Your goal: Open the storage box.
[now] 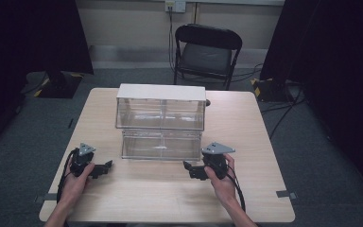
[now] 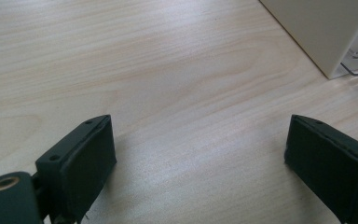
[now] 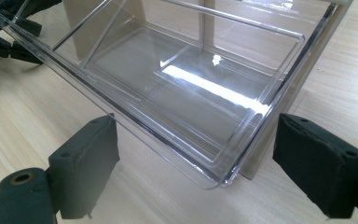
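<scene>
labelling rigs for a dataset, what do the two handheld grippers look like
Both the left gripper and right gripper are black, each topped by a grey three-cornered plate, with a black cable trailing back. The jaws are flat, dark rectangular pads with small screw holes. No sleeves show.

High view: fixed above near side of table (image 1: 246, 142), looks fwd and down, far enough to take in whole tabletop, chair (image 1: 207, 52) and floor beyond; left gripper view: rides low over wood, close, faces along tabletop toward white corner of drawer cabinet (image 2: 324, 32) at top right; right gripper view: close, angled down into open clear drawer (image 3: 177, 88); shared by all three: cabinet and wood top around it.
</scene>
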Tool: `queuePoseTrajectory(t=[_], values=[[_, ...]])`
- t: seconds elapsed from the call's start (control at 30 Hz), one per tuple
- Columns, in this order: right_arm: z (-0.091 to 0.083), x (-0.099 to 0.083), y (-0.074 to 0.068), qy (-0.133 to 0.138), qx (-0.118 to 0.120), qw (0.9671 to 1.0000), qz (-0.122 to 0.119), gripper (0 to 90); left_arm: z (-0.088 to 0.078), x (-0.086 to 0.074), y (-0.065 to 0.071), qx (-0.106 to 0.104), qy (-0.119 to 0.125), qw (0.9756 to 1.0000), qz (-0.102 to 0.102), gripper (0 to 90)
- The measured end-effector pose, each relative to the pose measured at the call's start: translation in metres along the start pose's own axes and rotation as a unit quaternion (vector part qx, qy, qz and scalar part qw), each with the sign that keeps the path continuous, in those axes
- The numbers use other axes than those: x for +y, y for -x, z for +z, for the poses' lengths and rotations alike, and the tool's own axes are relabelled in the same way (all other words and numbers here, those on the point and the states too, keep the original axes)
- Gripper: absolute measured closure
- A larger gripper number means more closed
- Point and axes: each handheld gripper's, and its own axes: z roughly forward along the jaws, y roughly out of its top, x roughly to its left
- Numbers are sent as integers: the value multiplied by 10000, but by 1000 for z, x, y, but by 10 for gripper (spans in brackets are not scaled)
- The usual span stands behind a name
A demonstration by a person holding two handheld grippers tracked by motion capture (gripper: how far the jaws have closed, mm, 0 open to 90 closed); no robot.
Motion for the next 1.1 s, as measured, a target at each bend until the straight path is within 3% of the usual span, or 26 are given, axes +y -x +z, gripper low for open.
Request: queuePoseTrajectory(t=[1.1], values=[[-4, 10, -1, 164, 44, 9998, 70, 135, 0, 0, 0, 1, 1, 10000, 0, 80]])
